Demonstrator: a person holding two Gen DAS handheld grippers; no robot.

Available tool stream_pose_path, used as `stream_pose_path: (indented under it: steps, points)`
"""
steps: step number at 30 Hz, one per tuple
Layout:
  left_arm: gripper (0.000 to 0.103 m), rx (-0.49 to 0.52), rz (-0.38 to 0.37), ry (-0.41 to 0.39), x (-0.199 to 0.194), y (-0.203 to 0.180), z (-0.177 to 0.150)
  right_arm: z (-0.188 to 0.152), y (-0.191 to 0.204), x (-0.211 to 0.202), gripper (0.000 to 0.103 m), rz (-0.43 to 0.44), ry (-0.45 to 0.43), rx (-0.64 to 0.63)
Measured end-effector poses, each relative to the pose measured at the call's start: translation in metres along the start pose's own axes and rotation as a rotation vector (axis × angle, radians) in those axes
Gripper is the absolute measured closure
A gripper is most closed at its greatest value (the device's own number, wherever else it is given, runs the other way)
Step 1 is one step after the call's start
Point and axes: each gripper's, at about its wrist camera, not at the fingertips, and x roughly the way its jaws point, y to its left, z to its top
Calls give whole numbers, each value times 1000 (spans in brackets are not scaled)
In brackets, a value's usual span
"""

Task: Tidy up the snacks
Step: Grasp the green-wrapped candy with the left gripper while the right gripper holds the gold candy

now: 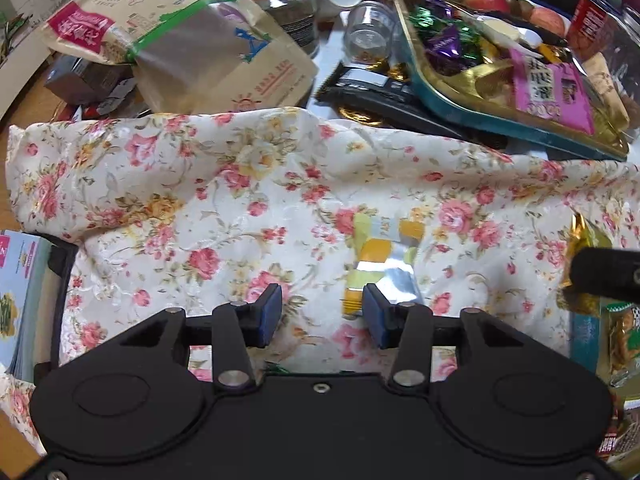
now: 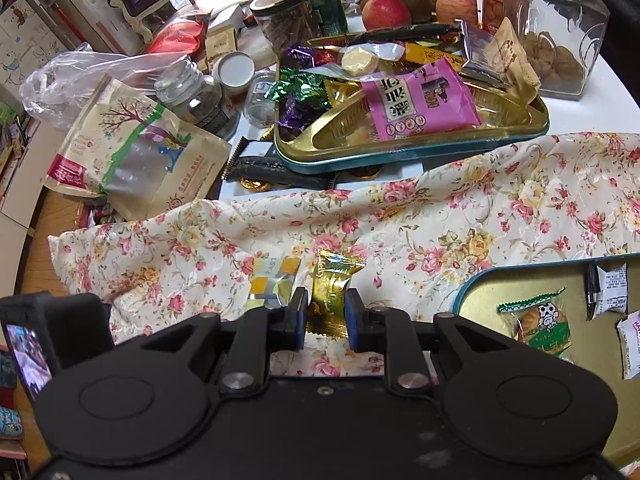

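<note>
On floral cloth (image 2: pixel 440 216): right gripper (image 2: pixel 326 316) grasping gold candy (image 2: pixel 334 280), left gripper (image 1: pixel 322 316) released beside yellow packet (image 1: pixel 382 268); near tin (image 2: pixel 480 296) barely filled, far tin (image 2: pixel 400 152) heaped.

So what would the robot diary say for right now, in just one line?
left gripper: open, empty, above floral cloth | right gripper: closing around gold candy | yellow-silver packet: loose on cloth

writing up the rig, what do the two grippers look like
Both match: the left gripper and right gripper have matte black plastic bodies with round embossed discs, black linkage arms on silver rivets, and blue pads on the fingers. No cables, sleeves or markings show.
</note>
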Motion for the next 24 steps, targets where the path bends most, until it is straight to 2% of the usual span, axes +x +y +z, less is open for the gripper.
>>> stream_pose_path:
  steps: [3, 7, 15, 17, 19, 24]
  points:
    - [50, -34, -23, 12, -3, 17, 1, -1, -1, 0, 82, -5, 4, -10]
    - [50, -3, -9, 59, -1, 25, -8, -4, -1, 3, 82, -9, 18, -12]
    - [50, -47, -120, 173, 2, 37, -22, -7, 11, 4, 82, -6, 12, -43]
    - [47, -26, -73, 182, 3, 36, -25, -8, 13, 4, 82, -7, 14, -52]
    - [46, -25, -58, 170, 2, 37, -27, -10, 14, 5, 82, -10, 19, -63]
    - [47, -66, 14, 184, -2, 53, -30, -14, 15, 7, 82, -19, 25, -78]
